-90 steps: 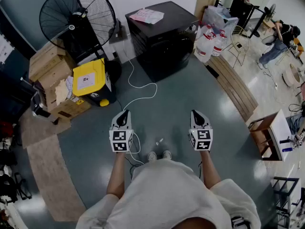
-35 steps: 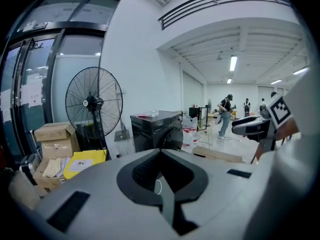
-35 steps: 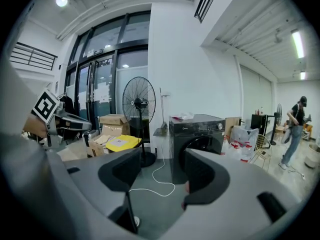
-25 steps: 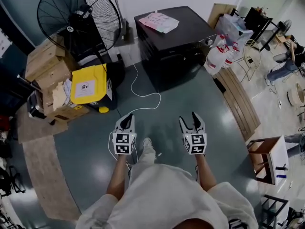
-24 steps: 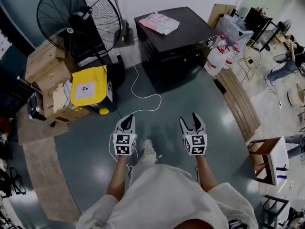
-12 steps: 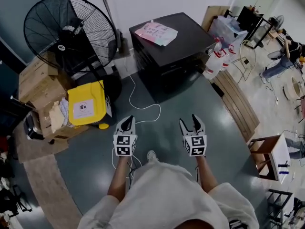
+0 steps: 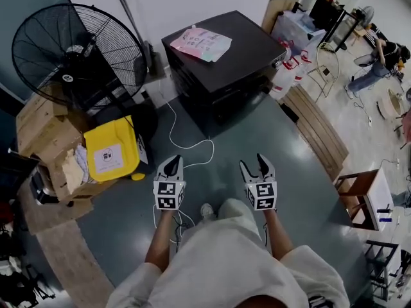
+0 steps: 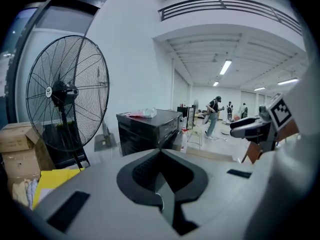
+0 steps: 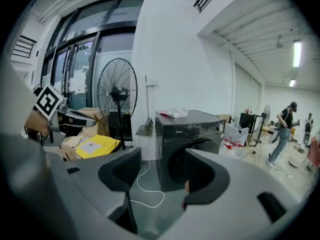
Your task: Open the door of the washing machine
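The black washing machine (image 7: pixel 225 59) stands against the far wall with a pink paper (image 7: pixel 202 42) on its top. Its front faces me and its round door (image 9: pixel 184 166) looks closed. Both grippers hover over the floor a good way short of it. My left gripper (image 7: pixel 171 162) is shut, its jaws meeting in a point (image 8: pixel 160 151), with nothing in them. To its right, my right gripper (image 7: pixel 252 162) is open and empty, and in the right gripper view the machine shows through the gap (image 9: pixel 162 159).
A large floor fan (image 7: pixel 77 56), cardboard boxes (image 7: pixel 42 130) and a yellow bin (image 7: pixel 109 149) stand to the left. A white cable (image 7: pixel 186 143) trails on the floor before the machine. Water bottles (image 7: pixel 286 69), a wooden bench (image 7: pixel 318 130) and a stool (image 7: pixel 359 194) are on the right.
I have walked toward the washing machine, both grippers carried forward with me, and it now sits closer. The right jaws, together in the earliest frame, stand apart since a second ago.
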The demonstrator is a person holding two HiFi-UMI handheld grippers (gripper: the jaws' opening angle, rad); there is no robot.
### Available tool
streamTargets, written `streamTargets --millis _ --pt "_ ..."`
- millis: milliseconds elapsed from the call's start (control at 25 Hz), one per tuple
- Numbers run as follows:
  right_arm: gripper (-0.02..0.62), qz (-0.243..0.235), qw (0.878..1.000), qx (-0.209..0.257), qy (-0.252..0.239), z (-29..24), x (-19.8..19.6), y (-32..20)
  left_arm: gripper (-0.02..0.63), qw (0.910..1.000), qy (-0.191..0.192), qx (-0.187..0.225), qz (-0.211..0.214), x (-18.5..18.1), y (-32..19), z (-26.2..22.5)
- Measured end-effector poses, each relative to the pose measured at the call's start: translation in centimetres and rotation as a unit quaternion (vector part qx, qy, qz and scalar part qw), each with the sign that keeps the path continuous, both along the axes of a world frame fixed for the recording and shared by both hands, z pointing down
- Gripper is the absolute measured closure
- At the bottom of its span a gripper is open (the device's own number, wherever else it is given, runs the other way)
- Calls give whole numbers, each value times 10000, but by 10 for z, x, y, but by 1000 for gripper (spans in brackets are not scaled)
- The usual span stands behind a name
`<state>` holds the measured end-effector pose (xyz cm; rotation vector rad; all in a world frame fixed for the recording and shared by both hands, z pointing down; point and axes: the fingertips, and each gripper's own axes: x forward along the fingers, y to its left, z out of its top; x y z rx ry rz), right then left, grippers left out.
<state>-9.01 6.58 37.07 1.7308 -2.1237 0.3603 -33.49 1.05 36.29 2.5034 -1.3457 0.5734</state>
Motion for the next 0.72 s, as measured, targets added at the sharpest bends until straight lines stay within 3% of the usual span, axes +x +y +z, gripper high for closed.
streamTargets --millis 320,720 --pt "336 53 9999 -110 -83 16 17 -23 598 9997 -89 -57 204 25 -21 6" --pt "336 -138 9992 -279 -250 44 37 -95 598 9995 -144 -262 67 52 -76 24"
